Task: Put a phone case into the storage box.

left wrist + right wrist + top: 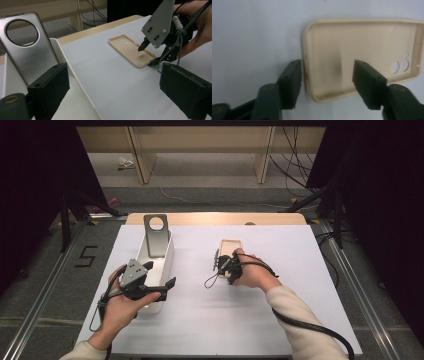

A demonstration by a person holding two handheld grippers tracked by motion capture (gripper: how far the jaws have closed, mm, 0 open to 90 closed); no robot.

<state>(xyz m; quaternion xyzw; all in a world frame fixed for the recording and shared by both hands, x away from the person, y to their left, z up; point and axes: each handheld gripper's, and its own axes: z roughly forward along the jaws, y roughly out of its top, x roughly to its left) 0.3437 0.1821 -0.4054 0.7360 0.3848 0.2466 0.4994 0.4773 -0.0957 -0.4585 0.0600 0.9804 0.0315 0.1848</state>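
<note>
A beige phone case (231,246) lies hollow side up on the white table sheet, past the middle. My right gripper (223,265) is at its near end. In the right gripper view the jaws (327,72) straddle the end wall of the case (362,42), one outside and one inside, with a gap left, so they are open. My left gripper (161,273) hovers open over the white tray (169,251) with nothing between its jaws (116,75). In the left gripper view, the right gripper (147,55) dips into the case (127,47).
A grey phone back cover with a round hole (156,237) leans upright at the far end of the tray, and looms close in the left gripper view (27,50). The white sheet (210,320) covers the table; wooden shelving and cables lie beyond its far edge.
</note>
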